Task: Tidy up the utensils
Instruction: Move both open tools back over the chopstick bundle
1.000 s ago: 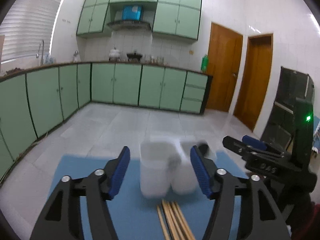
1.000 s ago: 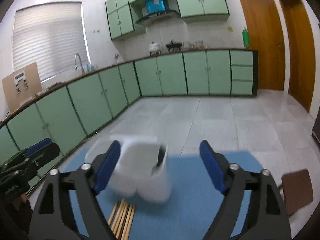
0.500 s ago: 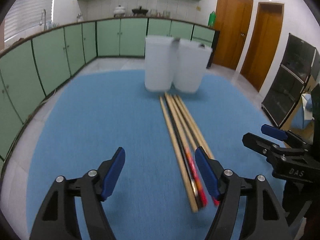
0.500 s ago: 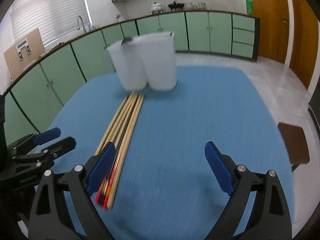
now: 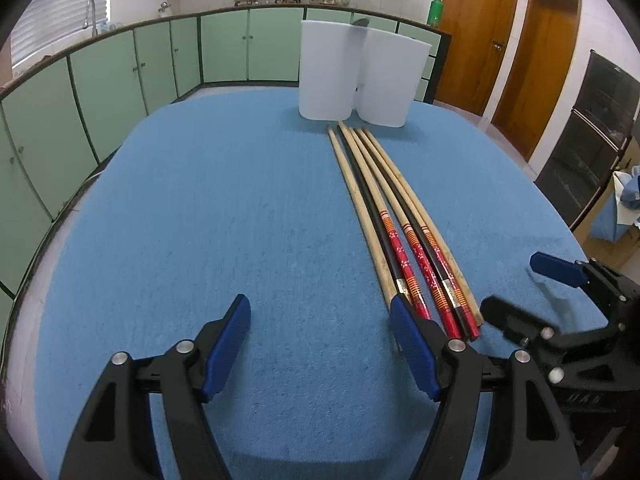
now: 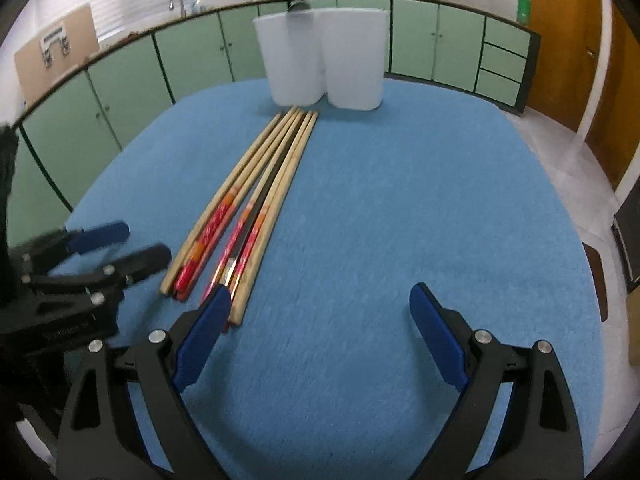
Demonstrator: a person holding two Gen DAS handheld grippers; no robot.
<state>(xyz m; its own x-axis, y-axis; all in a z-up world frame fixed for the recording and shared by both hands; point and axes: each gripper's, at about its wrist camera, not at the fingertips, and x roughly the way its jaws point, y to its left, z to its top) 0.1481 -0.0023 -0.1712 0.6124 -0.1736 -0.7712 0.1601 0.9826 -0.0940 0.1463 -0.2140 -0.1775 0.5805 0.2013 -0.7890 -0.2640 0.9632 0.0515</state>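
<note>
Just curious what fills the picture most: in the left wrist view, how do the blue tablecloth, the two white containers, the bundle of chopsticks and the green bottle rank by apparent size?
1. Blue tablecloth
2. Bundle of chopsticks
3. White containers, farther from the camera, so the order with the chopsticks is unsure
4. Green bottle, tiny, but far off on the counter

My left gripper (image 5: 320,344) hangs over the near edge of the table (image 5: 200,200), and my right gripper (image 6: 320,320) sits beside it on the right, both with jaws spread and nothing between them. The chopsticks (image 5: 396,220) lie flat on the table in one bundle, side by side, running from just ahead of the grippers toward the far end. Their near ends lie between my two grippers; their far ends stop just short of two containers (image 5: 356,76). These stand upright at the far edge, touching each other. Behind the table, cabinets (image 5: 120,72) run along the wall.
</note>
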